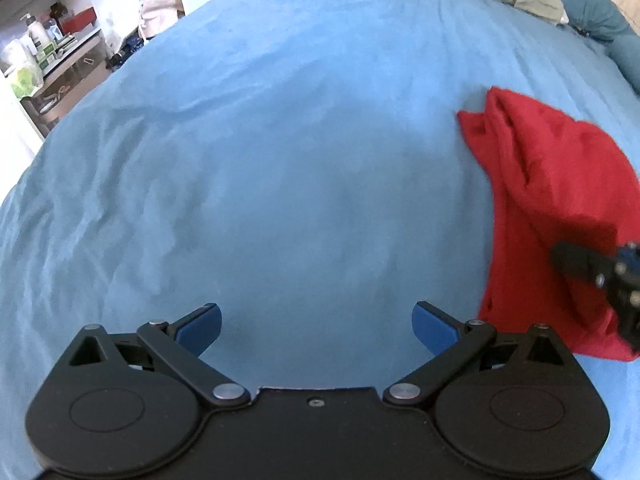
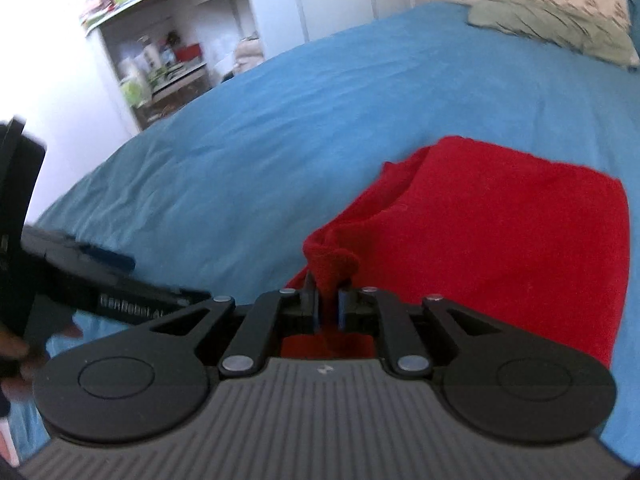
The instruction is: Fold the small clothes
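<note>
The right gripper [image 2: 329, 304], black linkage with blue pads, is pinching a bunched-up corner of the red knit garment [image 2: 500, 240]; the jaws are standing nearly closed with just the wad of fabric squeezed between them, so it's a proper grip and not an empty clamp; the rest of the cloth is trailing away from the pinch and lying on the blue bedsheet [image 2: 280, 128], partly doubled over on itself from what I can tell.

The left gripper [image 1: 317, 326] is doing nothing right now; its jaws are sitting wide apart with only bare sheet showing between the blue pads, well off to the side of the red cloth; in its view the garment [image 1: 552, 200] is lying over on the right, with the other gripper biting into the near part of it.

As for progress, I'd say it's early to middling; the red piece is looking loosely gathered and rumpled, with a lumpy fold along one edge, not a neat flat rectangle yet; so either a fold is being dragged across or it's being repositioned, can't tell which from this alone. Still left, in my guess: flattening it, squaring the edges, finishing the fold, and the left one will probably need to grab the other corner. There's a greenish crumpled cloth [image 2: 560, 28] up by the head of the bed; can't tell whether it's another item waiting.
</note>
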Demonstrator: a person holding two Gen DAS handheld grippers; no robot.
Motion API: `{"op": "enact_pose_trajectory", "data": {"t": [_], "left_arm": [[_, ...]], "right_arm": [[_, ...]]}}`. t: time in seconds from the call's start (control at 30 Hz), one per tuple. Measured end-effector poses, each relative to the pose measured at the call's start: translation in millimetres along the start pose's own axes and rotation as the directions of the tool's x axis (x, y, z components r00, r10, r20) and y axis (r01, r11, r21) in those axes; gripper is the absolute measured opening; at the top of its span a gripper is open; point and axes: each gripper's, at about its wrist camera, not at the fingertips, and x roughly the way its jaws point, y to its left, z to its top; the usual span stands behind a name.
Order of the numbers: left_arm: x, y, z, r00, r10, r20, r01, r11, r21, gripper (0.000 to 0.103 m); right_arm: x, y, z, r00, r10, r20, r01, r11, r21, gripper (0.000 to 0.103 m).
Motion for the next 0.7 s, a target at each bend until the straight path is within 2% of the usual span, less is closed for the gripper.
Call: {"op": "enact_pose_trajectory", "data": {"t": [0.03, 0.07, 0.13, 0.27, 0.4, 0.53, 0.7], "left_arm": [[-2.3, 1.1, 3.4, 1.000, -0.004, 0.007, 0.004, 1.000, -0.003, 0.103], [-6.6, 1.9, 5.9, 1.000, -0.008, 0.016, 0.008, 1.000, -0.007, 0.103], [-13.8, 1.6, 14.7, 0.999, -0.018, 0.037, 0.018, 1.000, -0.006, 0.103], [-24.4, -2.3, 30.3, 0.997, -0.035, 0.069, 0.035, 0.999, 0.008, 0.103], [-31.6, -13.3, 41.3, 0.991, -0.091, 0.098, 0.089, 0.996, 0.019, 0.103], [-31.8, -36.8, 47.9, 0.985, -0.124, 0.117, 0.119, 0.991, 0.053, 0.103], [-22.8, -62.7, 51.0, 0.985, -0.135, 0.110, 0.124, 0.987, 0.102, 0.103]], "right_arm": [[-2.3, 0.3, -1.4, 1.000, -0.007, 0.000, 0.007, 1.000, -0.020, 0.035], [-3.8, 0.8, -0.4, 1.000, -0.005, -0.007, 0.005, 0.999, -0.045, 0.050], [-11.0, 7.0, -3.0, 1.000, -0.014, -0.013, 0.013, 0.997, -0.082, 0.070], [-44.5, 7.1, -9.4, 0.999, -0.037, 0.011, 0.038, 0.994, -0.106, 0.077], [-70.6, -0.3, -28.8, 0.987, -0.160, 0.014, 0.160, 0.980, -0.115, 0.082], [-76.2, -14.9, -57.9, 0.957, -0.281, -0.073, 0.272, 0.955, -0.117, 0.082], [-69.8, -32.4, -81.9, 0.916, -0.385, -0.116, 0.376, 0.922, -0.091, 0.078]]}}
